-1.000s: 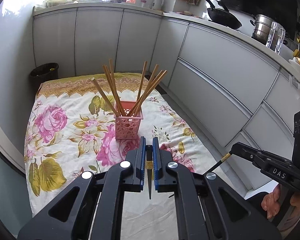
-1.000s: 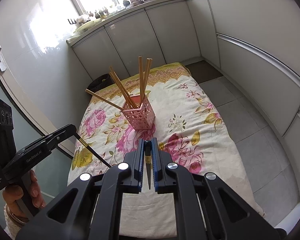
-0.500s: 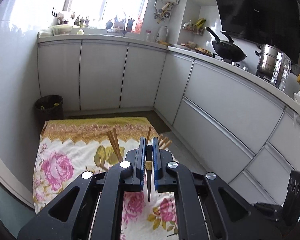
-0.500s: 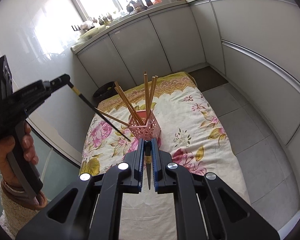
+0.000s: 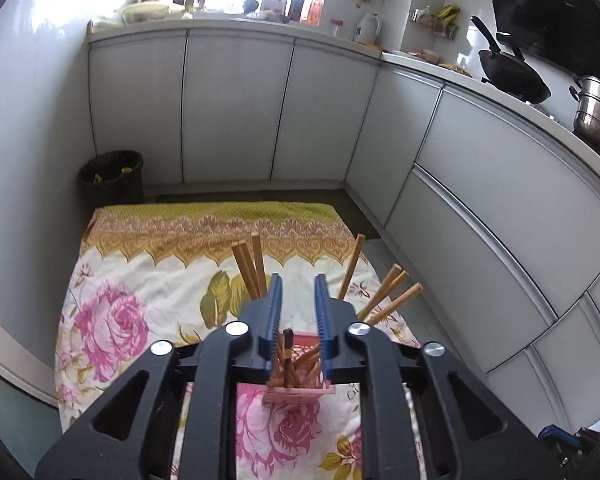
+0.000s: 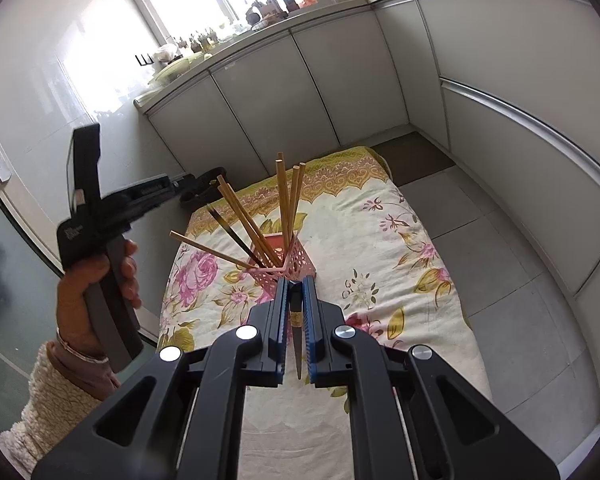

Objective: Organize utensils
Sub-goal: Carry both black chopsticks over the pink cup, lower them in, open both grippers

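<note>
While hovering above the pink perforated plastic holder [image 5: 298, 394] on the floral-clothed table [image 6: 384, 248], left gripper [image 5: 297, 292] jaws just opening, dark chopstick [image 6: 230, 229] now dropped among wooden chopsticks [image 6: 284, 200]; right gripper [image 6: 296, 294] clamping another black tapered chopstick [image 6: 296, 332].

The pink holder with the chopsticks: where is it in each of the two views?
Left wrist view: the pink holder sits low in the centre, partly hidden behind the left tongs.
Right wrist view: it stands mid-picture, just beyond the right tongs.
Shared landmark: the floral cloth beneath it.
</note>
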